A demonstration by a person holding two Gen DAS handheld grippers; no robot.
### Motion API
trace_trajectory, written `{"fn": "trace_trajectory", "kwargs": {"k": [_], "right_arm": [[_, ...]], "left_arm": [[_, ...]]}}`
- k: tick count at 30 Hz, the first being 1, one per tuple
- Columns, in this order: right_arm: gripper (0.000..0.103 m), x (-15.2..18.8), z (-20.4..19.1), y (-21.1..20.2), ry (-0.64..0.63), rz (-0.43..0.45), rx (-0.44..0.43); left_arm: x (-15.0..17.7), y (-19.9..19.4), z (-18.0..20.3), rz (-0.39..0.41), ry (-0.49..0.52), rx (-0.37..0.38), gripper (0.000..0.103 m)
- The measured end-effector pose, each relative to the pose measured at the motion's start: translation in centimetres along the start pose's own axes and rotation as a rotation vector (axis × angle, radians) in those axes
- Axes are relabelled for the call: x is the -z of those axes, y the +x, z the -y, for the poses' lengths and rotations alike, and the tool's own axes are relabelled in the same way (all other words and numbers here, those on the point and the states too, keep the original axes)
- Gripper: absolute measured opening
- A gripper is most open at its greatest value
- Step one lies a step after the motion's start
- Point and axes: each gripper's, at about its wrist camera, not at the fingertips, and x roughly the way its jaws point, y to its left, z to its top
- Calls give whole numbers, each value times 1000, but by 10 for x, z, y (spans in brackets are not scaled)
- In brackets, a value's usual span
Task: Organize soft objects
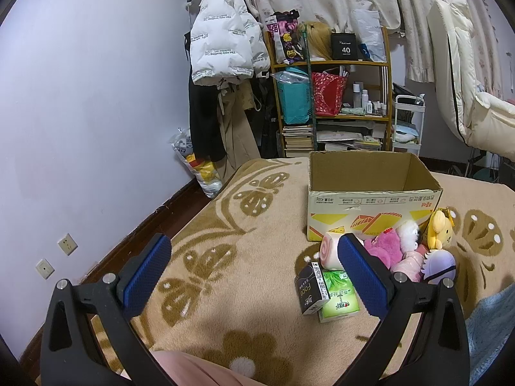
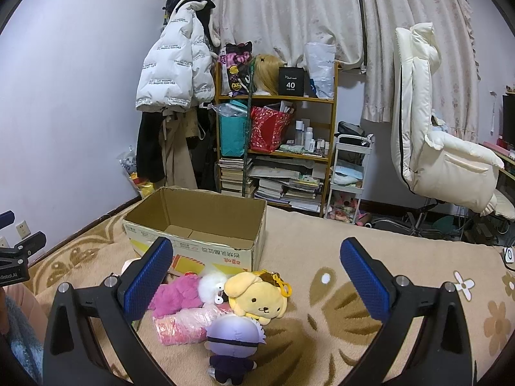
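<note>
An open empty cardboard box (image 1: 373, 206) (image 2: 199, 234) stands on the bed. In front of it lies a pile of soft toys: a yellow dog plush (image 2: 257, 299) (image 1: 438, 228), a pink plush (image 2: 175, 296) (image 1: 384, 246), a white fluffy one (image 2: 210, 284), a wrapped pink roll (image 2: 183, 325) and a purple-haired doll (image 2: 233, 347) (image 1: 439, 265). My left gripper (image 1: 254, 270) is open and empty, left of the pile. My right gripper (image 2: 256, 273) is open and empty, hovering over the pile.
A black box (image 1: 310, 288), a green tissue pack (image 1: 338, 302) and a pink swirl roll (image 1: 330, 251) lie by the toys. A patterned beige blanket (image 1: 225, 289) covers the bed. A cluttered shelf (image 2: 276, 141), hanging coats (image 2: 173, 74) and a white chair (image 2: 434, 148) stand beyond.
</note>
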Motion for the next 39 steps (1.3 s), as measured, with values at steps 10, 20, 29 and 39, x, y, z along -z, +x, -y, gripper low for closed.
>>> {"fn": "trace_trajectory", "kwargs": {"k": [10, 20, 29, 39], "right_arm": [[103, 2, -1, 1, -3, -2, -2], [103, 4, -2, 1, -3, -4, -2], [103, 8, -4, 2, 3, -7, -5], [103, 2, -3, 0, -8, -13, -8]], "left_arm": [[0, 0, 1, -4, 2, -1, 102], [1, 1, 1, -12, 0, -2, 102], [1, 4, 0, -15, 4, -4, 102], [1, 3, 1, -16, 6, -5, 102]]}}
